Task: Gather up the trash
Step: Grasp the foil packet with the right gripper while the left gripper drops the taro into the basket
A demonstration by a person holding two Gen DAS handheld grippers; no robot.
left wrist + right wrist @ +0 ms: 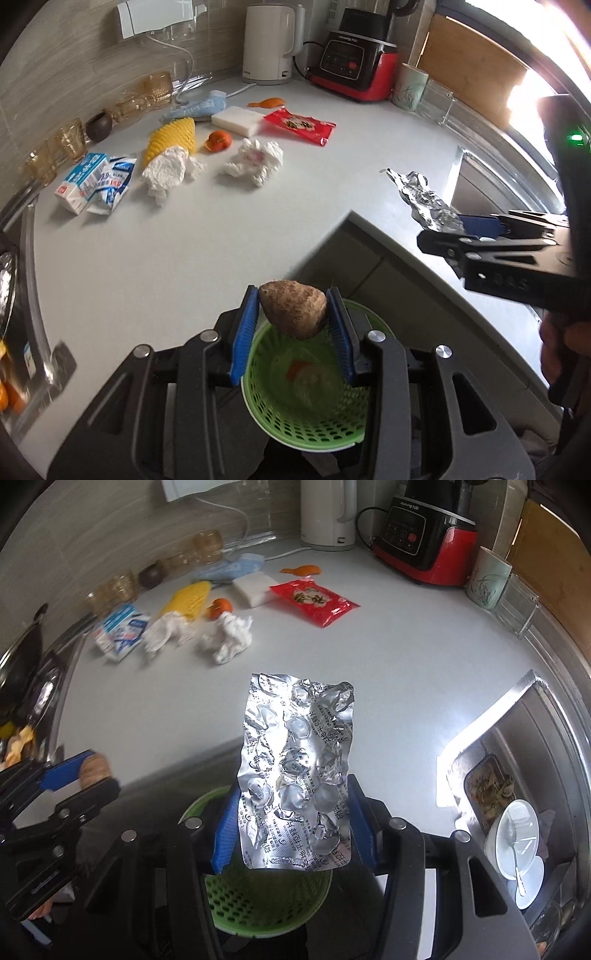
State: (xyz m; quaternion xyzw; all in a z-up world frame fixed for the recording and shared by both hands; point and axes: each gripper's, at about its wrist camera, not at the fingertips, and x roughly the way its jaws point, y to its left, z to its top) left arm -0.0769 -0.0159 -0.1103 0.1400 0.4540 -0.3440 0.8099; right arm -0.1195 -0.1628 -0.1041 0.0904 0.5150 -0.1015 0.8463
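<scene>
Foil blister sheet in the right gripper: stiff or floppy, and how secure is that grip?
The blister sheet is probably semi-stiff: it stands up unsupported between the right gripper pads. Likely very light, being thin crumpled foil. Squeezed edge to edge, it may buckle or slip.

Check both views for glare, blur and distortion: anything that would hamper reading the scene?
Left wrist view: window glare blows out the upper right; fisheye bends the counter edge; the brown lump in the left gripper is sharp. Right wrist view: the sink rim is overexposed, the left side is motion-smeared, and the foil blister pack in the right gripper throws highlights.
</scene>
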